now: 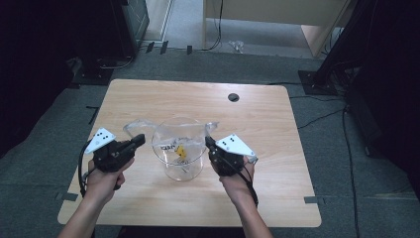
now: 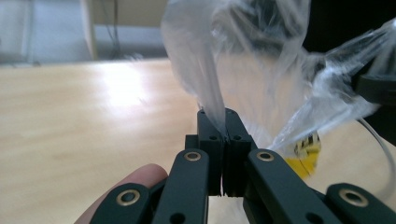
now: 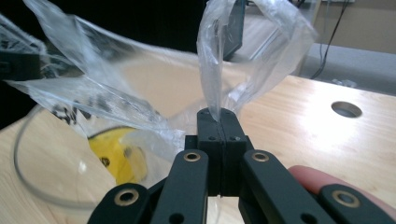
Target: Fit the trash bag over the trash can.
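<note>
Wooden table (image 1: 277, 163) near front edge: both grippers (image 1: 140, 140) (image 1: 208, 141) pinched clear bag (image 1: 174, 133) edges, spreading it over glass bowl (image 1: 182, 166)

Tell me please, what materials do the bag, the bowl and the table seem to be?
Bag: thin clear plastic film, probably; it crinkles and shines. Bowl: clear and rigid with a smooth rim, glass or hard plastic. Table: light wood grain, matte, maybe laminate.

A thin glossy plastic bag (image 1: 171, 131) is lying in a smooth glass bowl (image 1: 182, 168) on the matt wooden table (image 1: 267, 129).
</note>
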The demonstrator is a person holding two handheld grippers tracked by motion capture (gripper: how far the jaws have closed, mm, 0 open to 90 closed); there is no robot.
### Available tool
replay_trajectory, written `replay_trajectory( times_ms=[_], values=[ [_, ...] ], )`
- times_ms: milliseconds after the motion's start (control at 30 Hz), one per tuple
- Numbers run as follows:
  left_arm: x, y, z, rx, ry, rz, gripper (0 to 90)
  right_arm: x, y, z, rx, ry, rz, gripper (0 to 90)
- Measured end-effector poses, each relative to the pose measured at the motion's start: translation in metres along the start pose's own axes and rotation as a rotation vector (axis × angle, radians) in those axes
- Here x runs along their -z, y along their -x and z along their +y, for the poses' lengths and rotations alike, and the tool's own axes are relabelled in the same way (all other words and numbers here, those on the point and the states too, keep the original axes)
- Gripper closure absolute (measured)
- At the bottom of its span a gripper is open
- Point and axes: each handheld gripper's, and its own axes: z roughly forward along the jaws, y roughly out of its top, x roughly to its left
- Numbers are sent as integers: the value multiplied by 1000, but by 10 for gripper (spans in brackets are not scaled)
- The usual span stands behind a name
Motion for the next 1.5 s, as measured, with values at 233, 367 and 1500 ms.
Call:
replay_trajectory(
  times_ms=[233,367,1500],
  values=[
    [-2,7,-25,-7,-72,-60,894,8,1,-19,4,-27,-5,900],
    [-7,12,-30,1,-114,-121,897,8,1,-27,-4,-40,5,900],
    [-18,-2,-58,-53,-136,-82,510,3,16,-59,-2,-113,95,660]
  ],
)
